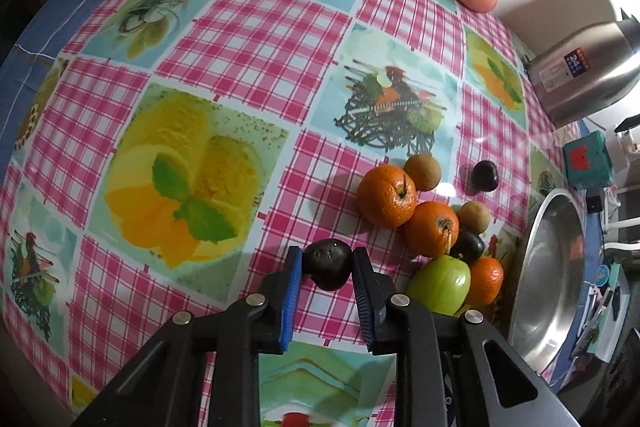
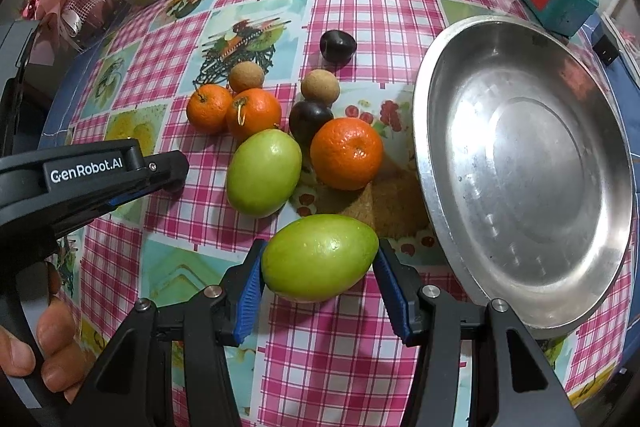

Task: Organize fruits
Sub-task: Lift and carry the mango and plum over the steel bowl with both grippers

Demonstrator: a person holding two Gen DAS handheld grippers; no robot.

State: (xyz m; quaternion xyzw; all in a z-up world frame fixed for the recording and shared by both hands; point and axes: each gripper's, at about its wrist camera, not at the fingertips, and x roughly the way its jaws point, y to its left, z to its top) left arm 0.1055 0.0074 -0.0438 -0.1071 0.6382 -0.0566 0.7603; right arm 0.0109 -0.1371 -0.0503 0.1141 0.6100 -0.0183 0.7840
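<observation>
The left gripper [image 1: 327, 265] is clamped on a small dark plum-like fruit [image 1: 329, 263], both blue pads touching its sides. The right gripper [image 2: 320, 265] holds a smooth green oval fruit [image 2: 320, 259] between half-spread jaws, pads against its ends. Just beyond lie three oranges [image 2: 346, 153], a second green fruit [image 2: 263, 173], brown round fruits [image 2: 320, 87] and dark plums [image 2: 338, 45]. The round steel tray [image 2: 440, 131] sits to the right.

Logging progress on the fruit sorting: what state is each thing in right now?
Left tongs: shut on a dark plum.
Right tongs: shut on a green fruit.
Metal dish: empty.
Other green fruit: loose on the table.
Three oranges: loose on the table.
</observation>
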